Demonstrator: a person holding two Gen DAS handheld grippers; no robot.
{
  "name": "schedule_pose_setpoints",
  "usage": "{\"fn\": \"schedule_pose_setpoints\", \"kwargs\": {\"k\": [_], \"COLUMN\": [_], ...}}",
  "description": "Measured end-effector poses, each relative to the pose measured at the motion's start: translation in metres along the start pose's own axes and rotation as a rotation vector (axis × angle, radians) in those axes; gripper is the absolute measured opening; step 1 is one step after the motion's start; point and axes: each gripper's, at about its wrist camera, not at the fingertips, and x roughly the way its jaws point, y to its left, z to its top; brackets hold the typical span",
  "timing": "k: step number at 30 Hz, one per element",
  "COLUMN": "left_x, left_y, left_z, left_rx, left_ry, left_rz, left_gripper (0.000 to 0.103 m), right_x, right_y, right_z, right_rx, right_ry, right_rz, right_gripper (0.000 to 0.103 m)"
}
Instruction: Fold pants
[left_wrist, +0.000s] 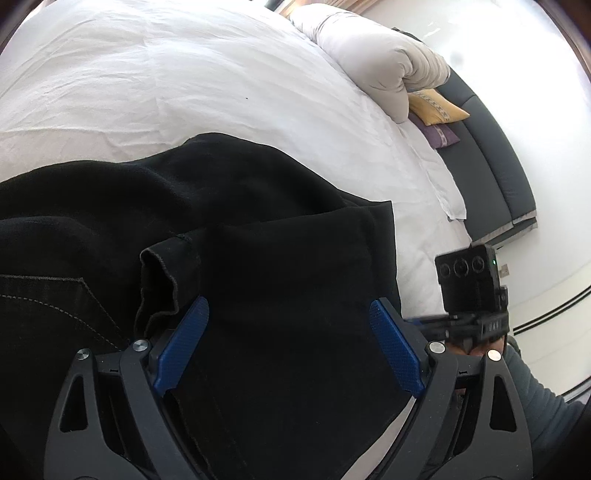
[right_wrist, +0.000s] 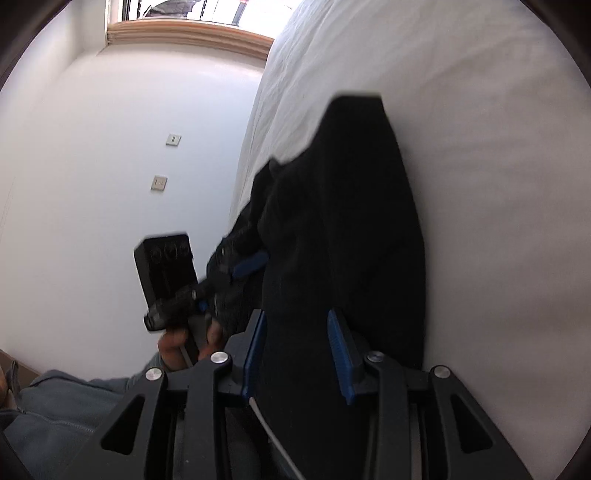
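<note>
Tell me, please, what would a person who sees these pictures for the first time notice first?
The black pants stand out most: they lie dark on the white bed sheet and fill the lower part of both views. Next come the blue fingertips of the left gripper, wide apart over the fabric, and the right gripper, narrower, with cloth between its fingers. At the far right of the bed, a rolled pale duvet rests above a yellow cushion.
</note>
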Motion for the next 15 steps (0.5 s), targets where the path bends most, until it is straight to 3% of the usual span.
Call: {"fn": "schedule_pose_setpoints", "kwargs": {"k": [6, 9, 15], "left_x": [-0.011, -0.032, -0.115], "left_y": [0.000, -0.003, 0.004], "left_z": [-0.011, -0.026, -0.086], "left_rx": [0.000, -0.007, -0.064], "left_ry": [-0.013, -0.032, -0.145], "left_rz": [0.005, 0.026, 0.089], "left_gripper": [0.089, 0.089, 0.089], "right_x": [-0.001, 0.002, 0.004], "right_y": [0.003, 0.016, 0.079], "right_z": [-0.046, -0.059, -0.052], "right_rx": [0.034, -0.006, -0.125], "right_ry": [0.097, 0.143, -0.054], "right_rz": [0.003, -0.076, 0.063], "right_gripper": [0.039, 0.043, 0.052]}}
